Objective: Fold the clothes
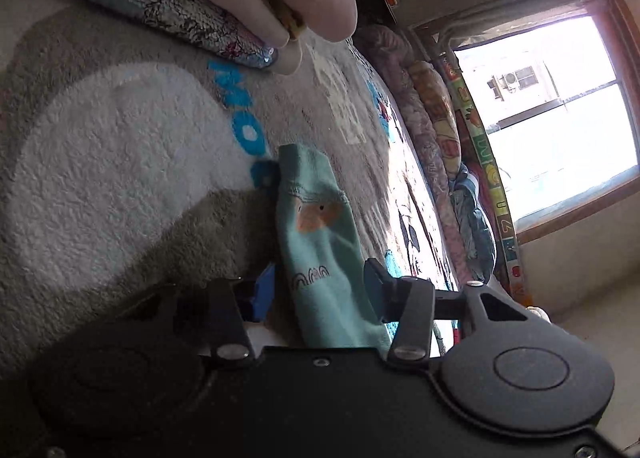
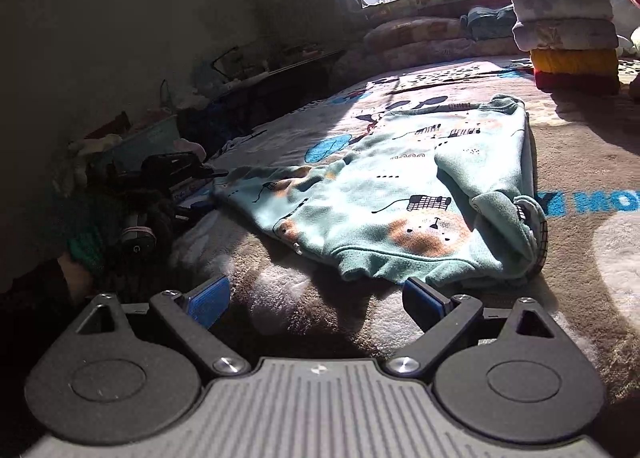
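**Ana:** Left gripper [image 1: 320,290] first; its fingers straddle a strip of the teal garment [image 1: 320,234], most likely a sleeve, with cloth running right back between them toward the body of the tool; the dark pad on one side sits just off the fabric, so I'd call it spread around the cloth, not yet pinching

**Ben:** And the right gripper [image 2: 316,298]?

**Ana:** Fingers wide apart, holding nothing; it hovers low over the plush blanket [image 2: 580,162], just short of the garment's ribbed hem

**Ben:** So how should the fold go?

**Ana:** My guess is the sleeve gets carried across the body; close the left fingers on a single layer near the cuff, lift only enough to clear the pile, and lay it flat across the chest; the right one could pin the hem so the body doesn't drag; the fleece looks thick and likely to bunch

**Ben:** And the garment itself?

**Ana:** A teal fleece sweatshirt [image 2: 404,194] printed with orange lion faces and small black doodles; it lies spread on the blanket, one side already turned in with a cuff curled near the hem, the other sleeve trailing out toward the far gripper; folded blankets [image 2: 568,26] are stacked well behind it by the window
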Available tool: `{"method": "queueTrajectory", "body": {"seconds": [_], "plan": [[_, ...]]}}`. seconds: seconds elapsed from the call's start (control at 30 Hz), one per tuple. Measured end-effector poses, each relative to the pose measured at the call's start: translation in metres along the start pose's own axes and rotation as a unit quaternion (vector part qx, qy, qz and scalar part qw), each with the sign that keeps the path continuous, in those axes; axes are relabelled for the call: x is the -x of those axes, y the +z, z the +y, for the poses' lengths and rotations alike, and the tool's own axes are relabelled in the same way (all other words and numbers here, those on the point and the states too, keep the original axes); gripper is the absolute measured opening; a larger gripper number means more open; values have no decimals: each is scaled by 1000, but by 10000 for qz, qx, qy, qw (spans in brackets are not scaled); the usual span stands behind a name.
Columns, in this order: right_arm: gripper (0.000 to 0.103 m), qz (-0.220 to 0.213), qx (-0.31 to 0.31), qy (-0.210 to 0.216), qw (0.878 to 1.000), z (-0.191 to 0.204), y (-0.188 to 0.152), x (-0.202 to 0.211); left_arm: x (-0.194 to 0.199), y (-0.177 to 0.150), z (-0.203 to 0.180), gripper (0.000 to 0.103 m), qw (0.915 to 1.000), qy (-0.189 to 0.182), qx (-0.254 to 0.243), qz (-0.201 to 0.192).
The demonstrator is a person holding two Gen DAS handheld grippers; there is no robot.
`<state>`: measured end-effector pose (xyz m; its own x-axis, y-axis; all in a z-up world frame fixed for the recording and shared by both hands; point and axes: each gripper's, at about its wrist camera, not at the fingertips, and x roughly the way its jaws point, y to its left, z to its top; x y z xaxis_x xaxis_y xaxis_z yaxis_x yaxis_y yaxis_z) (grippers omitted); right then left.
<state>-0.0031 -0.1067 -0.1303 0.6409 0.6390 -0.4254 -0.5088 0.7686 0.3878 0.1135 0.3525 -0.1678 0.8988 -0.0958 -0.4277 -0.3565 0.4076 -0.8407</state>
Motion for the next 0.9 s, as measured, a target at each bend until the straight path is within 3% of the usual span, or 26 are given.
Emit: {"method": "queueTrajectory", "body": {"seconds": [0.07, 0.13, 0.17, 0.27, 0.37, 0.53, 0.6, 0.67, 0.77, 0.8, 0.87, 0.9], "plan": [[92, -25, -138, -28, 9999, -4, 2, 0, -5, 3, -2, 31, 10000, 3, -76, -24], [92, -46, -251, -43, 9997, -8, 4, 1, -9, 6, -5, 12, 9998, -61, -194, -62], [92, -57, -275, -42, 9996, -8, 5, 1, -8, 5, -9, 8, 9995, -134, -288, -88], [91, -136, -429, 45, 9990, -11, 9, 2, -6, -7, -39, 5, 9947, -431, -931, -91], [85, -250, -878, 245, 9955, -19, 17, -1, -10, -29, -73, 5, 9837, -678, -1664, 83], [80, -537, -1841, 489, 9802, -36, 30, -15, -26, -83, -121, 5, 9454, -877, -3098, 498], [80, -657, -2274, 593, 9698, -44, 34, -25, -33, -109, -135, 5, 9196, -796, -3784, 694], [80, -713, -2604, 685, 9604, -50, 37, -35, -40, -136, -141, 5, 8876, -613, -4487, 842], [80, -679, -3032, 776, 9473, -57, 40, -59, -52, -164, -143, 5, 8438, -407, -5249, 1046], [80, -649, -3152, 803, 9434, -58, 41, -67, -53, -169, -142, 5, 8337, -360, -5402, 1088], [80, -579, -3381, 781, 9361, -60, 42, -82, -54, -169, -139, 25, 8248, -414, -5513, 1186], [80, -523, -3531, 815, 9306, -62, 42, -94, -51, -166, -138, 49, 8264, -550, -5467, 1234]]}}
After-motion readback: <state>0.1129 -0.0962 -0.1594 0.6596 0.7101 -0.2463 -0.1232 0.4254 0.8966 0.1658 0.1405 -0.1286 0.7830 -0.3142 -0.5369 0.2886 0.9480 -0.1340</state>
